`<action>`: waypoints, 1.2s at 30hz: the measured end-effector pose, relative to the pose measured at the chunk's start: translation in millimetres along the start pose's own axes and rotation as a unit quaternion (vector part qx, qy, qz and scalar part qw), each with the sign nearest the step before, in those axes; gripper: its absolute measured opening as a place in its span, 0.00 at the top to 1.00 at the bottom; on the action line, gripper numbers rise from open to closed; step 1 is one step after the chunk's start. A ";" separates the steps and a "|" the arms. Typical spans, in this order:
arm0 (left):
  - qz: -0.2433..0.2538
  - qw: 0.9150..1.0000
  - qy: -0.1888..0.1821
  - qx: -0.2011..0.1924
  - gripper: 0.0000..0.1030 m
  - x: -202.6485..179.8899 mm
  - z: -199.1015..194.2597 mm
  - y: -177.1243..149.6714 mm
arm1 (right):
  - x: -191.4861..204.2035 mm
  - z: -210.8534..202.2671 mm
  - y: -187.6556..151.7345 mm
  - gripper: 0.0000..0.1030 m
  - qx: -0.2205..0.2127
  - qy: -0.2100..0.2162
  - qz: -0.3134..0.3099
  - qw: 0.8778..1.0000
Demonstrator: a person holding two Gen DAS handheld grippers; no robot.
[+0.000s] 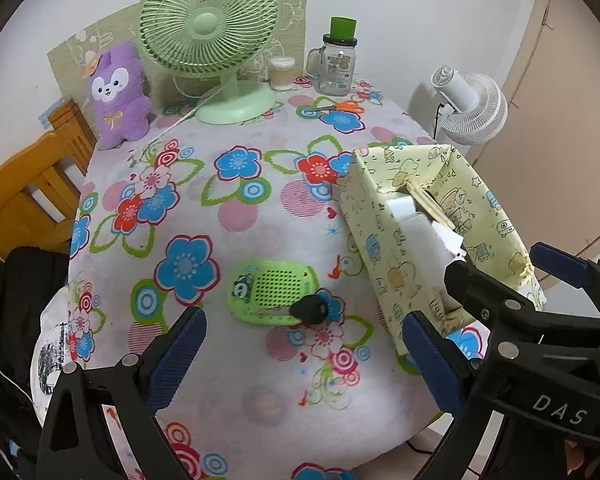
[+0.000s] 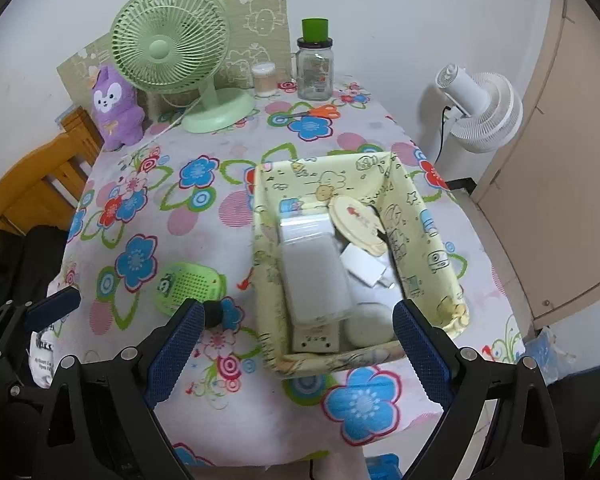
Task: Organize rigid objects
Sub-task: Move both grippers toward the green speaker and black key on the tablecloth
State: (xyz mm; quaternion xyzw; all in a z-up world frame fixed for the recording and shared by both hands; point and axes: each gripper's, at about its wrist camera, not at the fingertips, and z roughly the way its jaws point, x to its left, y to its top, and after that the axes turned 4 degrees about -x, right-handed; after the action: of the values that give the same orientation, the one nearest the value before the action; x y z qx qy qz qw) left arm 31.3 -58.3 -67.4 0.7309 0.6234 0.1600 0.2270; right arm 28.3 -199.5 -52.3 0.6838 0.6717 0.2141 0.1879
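At the far left, a purple plush toy [image 1: 119, 96] is sitting upright against the wall beside a pale green desk fan [image 1: 210, 36], both seeming parked at the back edge to be leaving the flowered tablecloth [image 1: 236, 216] free for sorting. Nearer the front, the left gripper [image 1: 300, 356] is hovering with its blue-padded fingers [image 1: 178, 356] spread wide and holding nothing, aimed at a bright green perforated plastic case [image 1: 272, 290] that is lying flat on the cloth, with a small black rounded object [image 1: 310, 309] resting at its near edge. That case is looking like the last loose rigid piece outside the container, which is probably why the claw is lining up on it.

Moving right, a soft yellow fabric basket printed with cartoon drawings [image 2: 268, 184] is standing open on the table. Inside it, a frosted translucent rectangular bottle [image 2: 314, 276] is lying lengthwise, a round cream-coloured disc with a red mark [image 2: 358, 220] is leaning toward the far right wall, a white plug adapter [image 2: 366, 266] is sitting under that disc, and a pale oval case [image 2: 370, 322] is resting at the near end beside a flat cream device [image 2: 314, 338]. The right gripper [image 2: 298, 354] is hanging just in front of the basket, jaws wide apart and empty, likely having nothing left to carry.

At the back right, a clear glass jar with a green cap [image 2: 315, 66] is standing near orange-handled scissors [image 2: 320, 112].
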 end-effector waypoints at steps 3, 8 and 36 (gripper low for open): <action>0.002 1.000 -0.003 -0.001 0.03 10.8 -3.6 -3.8 | 12.5 -4.2 -2.7 0.06 -0.002 -0.003 -0.002 1.000; 0.007 1.000 -0.003 -0.002 0.03 29.0 -10.3 -9.2 | 33.1 -9.9 -7.5 0.06 -0.007 -0.004 -0.002 1.000; 0.001 1.000 -0.007 0.000 0.03 102.3 -34.3 -40.9 | 111.4 -31.6 -33.5 0.06 -0.008 -0.003 -0.012 1.000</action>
State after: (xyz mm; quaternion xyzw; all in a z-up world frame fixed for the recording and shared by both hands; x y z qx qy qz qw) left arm -3.2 51.8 -65.2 0.7328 0.6209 0.1551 0.2309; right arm -16.4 -88.3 -39.6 0.6748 0.6775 0.2155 0.1982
